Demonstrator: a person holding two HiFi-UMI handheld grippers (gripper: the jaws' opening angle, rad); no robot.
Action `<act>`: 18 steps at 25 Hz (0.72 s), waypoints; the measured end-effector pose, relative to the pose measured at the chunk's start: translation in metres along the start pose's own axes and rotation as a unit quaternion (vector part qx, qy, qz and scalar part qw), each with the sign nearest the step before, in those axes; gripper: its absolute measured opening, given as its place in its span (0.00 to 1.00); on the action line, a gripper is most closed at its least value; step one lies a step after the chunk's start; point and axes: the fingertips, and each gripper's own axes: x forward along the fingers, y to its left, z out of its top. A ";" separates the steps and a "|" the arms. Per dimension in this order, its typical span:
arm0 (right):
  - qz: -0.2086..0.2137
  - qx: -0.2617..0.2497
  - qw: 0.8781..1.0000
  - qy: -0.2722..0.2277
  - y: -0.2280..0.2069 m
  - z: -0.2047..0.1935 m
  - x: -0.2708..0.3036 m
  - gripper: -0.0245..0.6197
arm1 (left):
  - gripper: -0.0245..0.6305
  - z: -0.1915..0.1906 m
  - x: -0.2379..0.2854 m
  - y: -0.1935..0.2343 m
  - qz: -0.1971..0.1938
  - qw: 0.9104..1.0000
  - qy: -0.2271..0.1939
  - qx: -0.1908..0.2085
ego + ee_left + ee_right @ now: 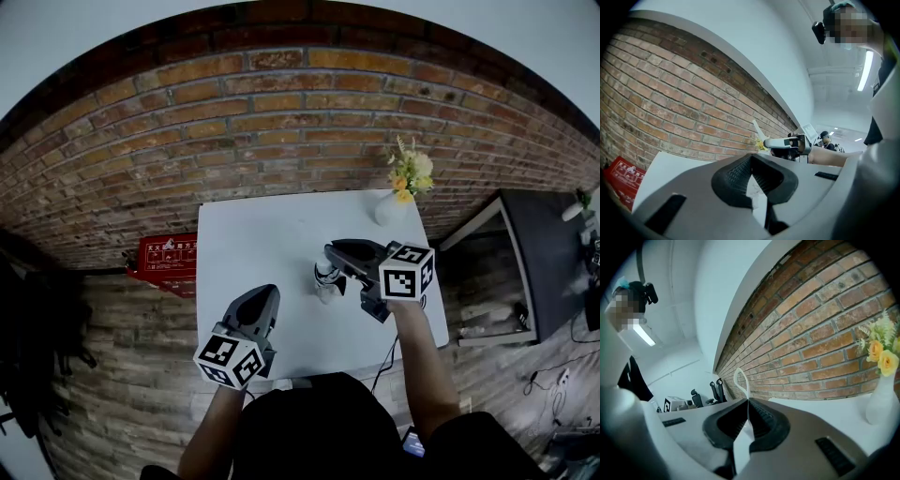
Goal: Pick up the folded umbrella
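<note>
- White strap loop [739, 377] of the folded umbrella [325, 278] sits pinched in my right gripper [330, 253]; the umbrella is just under its tips, over the table [253, 234].
- Left gripper [268, 292]: jaws pressed together on nothing, near the table's front edge.

Each hand-held unit, left gripper [266, 292] and right gripper [330, 251], has a grey moulded shell tapering to two jaws and carries at its rear a white marker cube [230, 359] printed with black square codes. In the gripper views the shell shows rectangular black slots [665, 213], and the inner pads [733, 176] are black and finely ribbed. The person wears a black short-sleeved top [309, 427]
</note>
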 end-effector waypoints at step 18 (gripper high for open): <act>0.016 0.045 0.990 -0.131 0.051 0.043 -0.022 0.08 | 0.06 0.024 -0.030 -0.001 -0.008 1.000 -0.026 0.015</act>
